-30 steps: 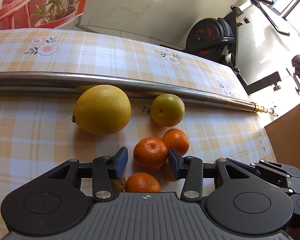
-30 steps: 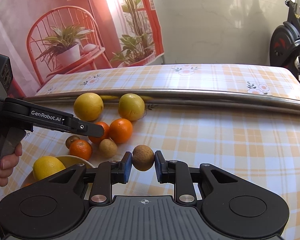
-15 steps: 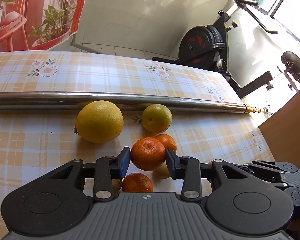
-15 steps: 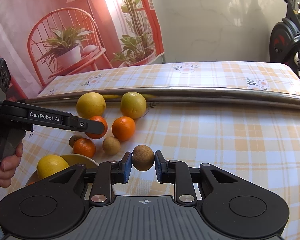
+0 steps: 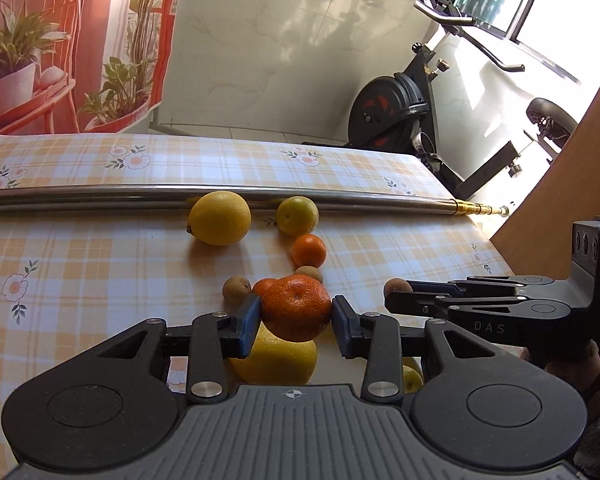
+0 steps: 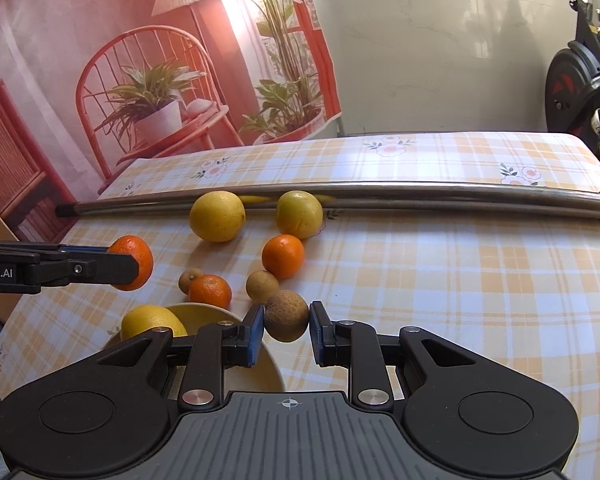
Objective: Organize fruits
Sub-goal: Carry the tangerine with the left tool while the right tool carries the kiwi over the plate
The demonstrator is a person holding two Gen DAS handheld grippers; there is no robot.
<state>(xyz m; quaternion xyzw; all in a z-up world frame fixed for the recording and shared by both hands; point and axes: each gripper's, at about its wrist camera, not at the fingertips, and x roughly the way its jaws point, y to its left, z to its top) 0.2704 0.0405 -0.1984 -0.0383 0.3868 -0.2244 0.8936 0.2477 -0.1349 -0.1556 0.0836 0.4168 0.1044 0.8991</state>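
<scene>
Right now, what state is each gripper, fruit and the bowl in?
Left gripper: shut on a tangerine, lifted.
Right gripper: shut on a brown fruit.
Bowl: on the table, holding a lemon.
Large yellow citrus: loose, by the metal rod.

Right wrist view: rod (image 6: pixel 340 196) spans mid-frame across table (image 6: pixel 460 280). Two large citrus (image 6: pixel 217 216) (image 6: pixel 299 214) lie just before it. Mandarin (image 6: pixel 283 256) sits below them; bowl (image 6: pixel 274 372) at lower left holds a lemon (image 6: pixel 152 322).
</scene>
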